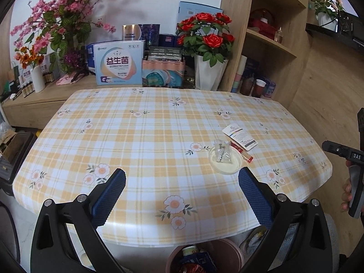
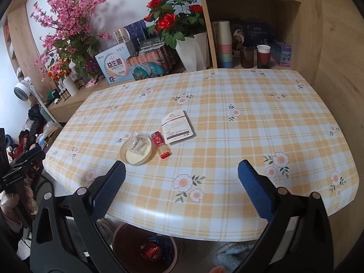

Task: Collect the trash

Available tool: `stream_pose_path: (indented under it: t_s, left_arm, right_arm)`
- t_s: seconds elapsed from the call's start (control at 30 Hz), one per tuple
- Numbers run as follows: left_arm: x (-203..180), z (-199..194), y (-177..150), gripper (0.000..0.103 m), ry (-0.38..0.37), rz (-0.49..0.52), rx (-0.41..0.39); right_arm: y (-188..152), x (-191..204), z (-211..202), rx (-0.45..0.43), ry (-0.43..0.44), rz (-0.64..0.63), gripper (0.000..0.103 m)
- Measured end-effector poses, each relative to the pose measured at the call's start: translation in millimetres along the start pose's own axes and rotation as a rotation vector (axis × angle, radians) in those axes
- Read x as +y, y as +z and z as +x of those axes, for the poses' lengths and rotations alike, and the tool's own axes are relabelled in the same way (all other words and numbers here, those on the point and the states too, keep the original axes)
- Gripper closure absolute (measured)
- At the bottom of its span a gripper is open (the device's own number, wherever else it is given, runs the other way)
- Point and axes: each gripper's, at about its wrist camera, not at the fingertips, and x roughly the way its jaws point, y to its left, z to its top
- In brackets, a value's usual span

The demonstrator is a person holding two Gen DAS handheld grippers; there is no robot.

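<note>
While both grippers hang over the near edge of the desk [image 1: 159, 136], nothing has been picked up at this moment. The left gripper [image 1: 182, 175] has its blue fingers [image 1: 109, 195] spread as wide as they go, with only tablecloth between them; the right gripper [image 2: 182, 168] looks just as wide open and equally empty.

What is left to collect sits in a small cluster on the cloth: a shallow round lid [image 2: 136, 152] with a crumpled clear wrapper [image 2: 137, 144] lying in it, a red lighter [image 2: 161, 146] just beside the lid, and a white printed card [image 2: 178, 127] touching or nearly touching the lighter's far end.

From the left gripper the cluster lies ahead and to the right, close past its right finger. From the right gripper it lies ahead and to the left, just beyond its left finger. The two look about equally near, though the fisheye bend makes that hard to call.

The lighter's long axis runs from near-right to far-left in the right wrist view, its darker red cap end pointing away toward the card. The card's long side slants up to the right, across the lighter's line.

A brown bin [image 2: 145, 250] with scraps in it stands on the floor under the desk's near edge.
</note>
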Motion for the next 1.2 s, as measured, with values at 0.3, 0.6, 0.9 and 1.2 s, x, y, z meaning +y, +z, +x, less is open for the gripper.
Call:
stream_pose_path:
  t_s: [0.3, 0.6, 0.9, 1.2]
  left_arm:
    - [-7, 47, 10, 0.006, -0.025, 0.021, 0.035]
    - [-19, 86, 15, 0.006, -0.062, 0.048, 0.070]
    - [-68, 120, 11, 0.014, -0.155, 0.252, 0.110]
    - [-102, 196, 13, 0.050, -0.170, 0.267, 0.268]
  right_arm:
    - [14, -12, 41, 0.041, -0.033, -0.058, 0.006]
    - [23, -11, 98, 0.080, -0.027, -0.116, 0.006]
    - [20, -12, 137, 0.118, 0.007, -0.114, 0.006]
    - [11, -32, 154, 0.139, 0.038, 0.010, 0.006]
